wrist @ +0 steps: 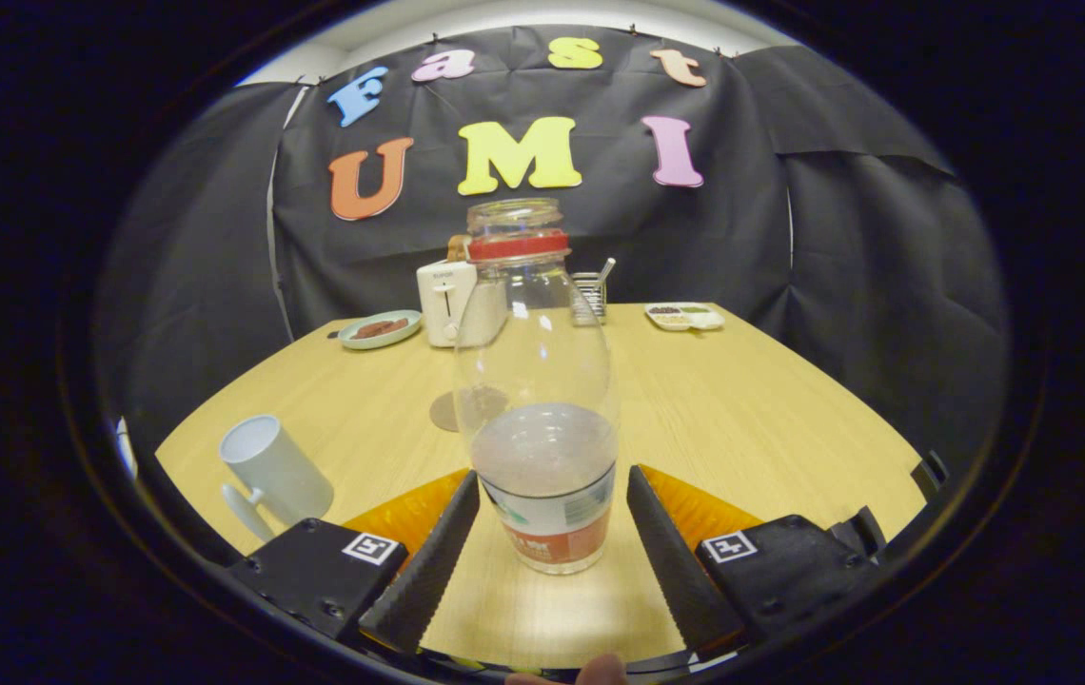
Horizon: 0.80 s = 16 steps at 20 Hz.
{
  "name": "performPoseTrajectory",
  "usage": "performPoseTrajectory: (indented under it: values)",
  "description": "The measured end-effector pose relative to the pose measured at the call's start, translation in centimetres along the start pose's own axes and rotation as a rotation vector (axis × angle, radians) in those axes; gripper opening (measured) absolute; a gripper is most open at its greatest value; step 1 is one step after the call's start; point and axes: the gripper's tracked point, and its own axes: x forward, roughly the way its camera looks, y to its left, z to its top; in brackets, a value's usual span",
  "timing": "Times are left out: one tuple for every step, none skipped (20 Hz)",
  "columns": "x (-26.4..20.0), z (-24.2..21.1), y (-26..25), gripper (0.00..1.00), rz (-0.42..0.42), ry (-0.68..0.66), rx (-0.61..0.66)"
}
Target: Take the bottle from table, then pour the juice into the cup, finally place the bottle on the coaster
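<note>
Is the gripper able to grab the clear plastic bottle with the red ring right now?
Probably yes. The clear plastic bottle with the red ring stands upright between the open fingers of the gripper, with a gap on each side and nothing blocking; they look ready to close on it.

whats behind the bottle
Right behind the bottle, seen partly through its clear glass, lies a round coaster; farther back stands a white toaster. The glass and liquid cover the rest of the coaster. The gripper is open, its jaws flanking the bottle.
</note>
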Motion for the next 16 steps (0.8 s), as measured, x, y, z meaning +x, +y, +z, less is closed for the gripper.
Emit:
performPoseTrajectory:
  values:
    - [0.4, 0.1, 0.0, 1.00, -0.001, 0.002, -0.006]
    - [0.7, 0.4, -0.1, 1.00, -0.006, 0.000, -0.011]
    - [0.9, 1.0, -0.3, 1.00, -0.015, -0.012, -0.016]
    - [1.0, 1.7, -0.5, 1.00, -0.028, -0.028, -0.016]
    - [1.0, 2.4, -0.6, 1.00, -0.040, -0.050, -0.005]
    - [1.0, 3.0, -0.5, 1.00, -0.042, -0.066, 0.012]
    - [0.9, 3.5, -0.2, 1.00, -0.041, -0.074, 0.024]
    - [0.8, 4.0, 0.1, 0.99, -0.040, -0.083, 0.035]
    - [0.5, 4.6, 0.3, 0.96, -0.043, -0.095, 0.046]
    - [0.3, 4.9, 0.5, 0.92, -0.050, -0.104, 0.044]
    - [0.1, 5.2, 1.0, 0.89, -0.054, -0.113, 0.030]
    - [-0.3, 5.5, 1.3, 0.85, -0.064, -0.122, 0.011]
    - [-0.7, 5.7, 1.7, 0.84, -0.073, -0.131, -0.017]
    - [-1.0, 5.9, 2.1, 0.84, -0.080, -0.133, -0.042]
    - [-1.4, 6.0, 2.5, 0.83, -0.091, -0.136, -0.079]
    - [-1.8, 6.3, 2.8, 0.83, -0.099, -0.140, -0.114]
